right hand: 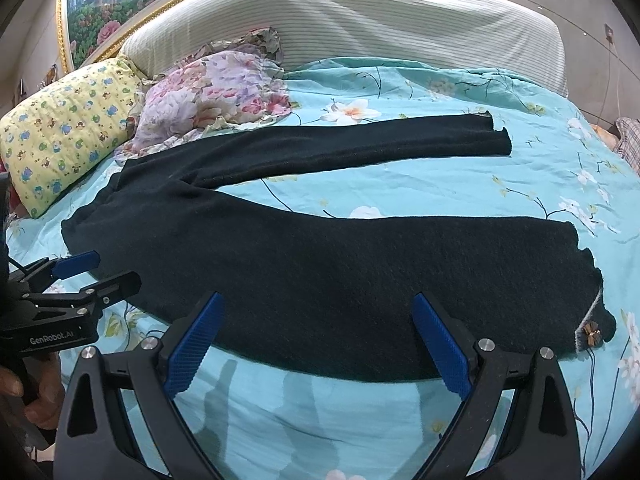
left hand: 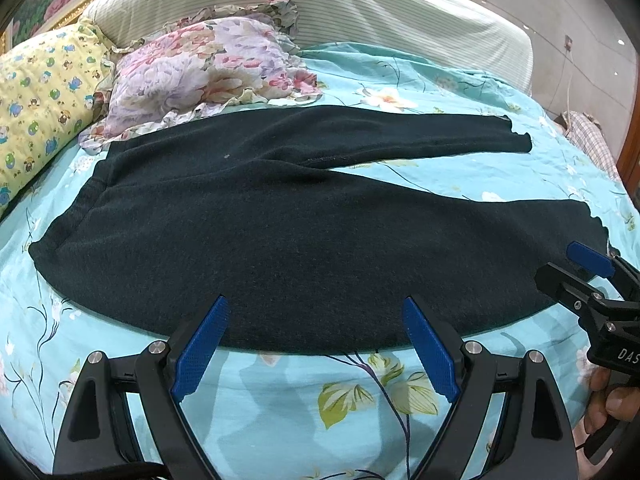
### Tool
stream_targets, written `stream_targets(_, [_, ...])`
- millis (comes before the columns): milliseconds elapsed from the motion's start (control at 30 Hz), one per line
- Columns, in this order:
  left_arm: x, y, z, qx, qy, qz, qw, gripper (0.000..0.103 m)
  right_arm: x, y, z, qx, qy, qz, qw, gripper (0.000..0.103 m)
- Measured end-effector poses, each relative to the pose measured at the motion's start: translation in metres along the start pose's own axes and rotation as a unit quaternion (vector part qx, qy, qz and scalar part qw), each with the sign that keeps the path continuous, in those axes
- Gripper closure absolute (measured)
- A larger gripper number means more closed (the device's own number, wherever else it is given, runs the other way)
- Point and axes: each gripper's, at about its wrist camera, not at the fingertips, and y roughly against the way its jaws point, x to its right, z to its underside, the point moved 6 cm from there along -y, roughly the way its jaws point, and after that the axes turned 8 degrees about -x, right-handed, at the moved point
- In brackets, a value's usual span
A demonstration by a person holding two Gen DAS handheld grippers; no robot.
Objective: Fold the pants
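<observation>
Dark black pants (left hand: 280, 220) lie flat on the turquoise floral bedspread (left hand: 280, 400), waist at the left, both legs spread apart toward the right. They show the same way in the right wrist view (right hand: 340, 272). My left gripper (left hand: 316, 304) is open and empty, hovering over the near edge of the near leg. My right gripper (right hand: 316, 302) is open and empty over the same leg, nearer the cuff. Each gripper also shows in the other's view: the right one (left hand: 568, 270) near the cuff, the left one (right hand: 108, 270) near the waist.
A yellow cartoon-print pillow (left hand: 36, 112) and a floral ruffled pillow (left hand: 192, 76) lie beyond the waist. A striped padded headboard (left hand: 320, 4) backs the bed. A plaid cloth (left hand: 592, 140) lies at the far right edge. A small bow trim (right hand: 592, 334) marks the near cuff.
</observation>
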Motion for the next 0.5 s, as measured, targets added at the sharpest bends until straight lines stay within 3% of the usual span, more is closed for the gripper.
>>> stream_targets(500, [-0.002,-0.0022,0.0003,-0.003,0.002,0.003,1.0,0.014,-0.0034,0.0024,-0.0021,0.0,0.0,-0.002,1.0,0.008])
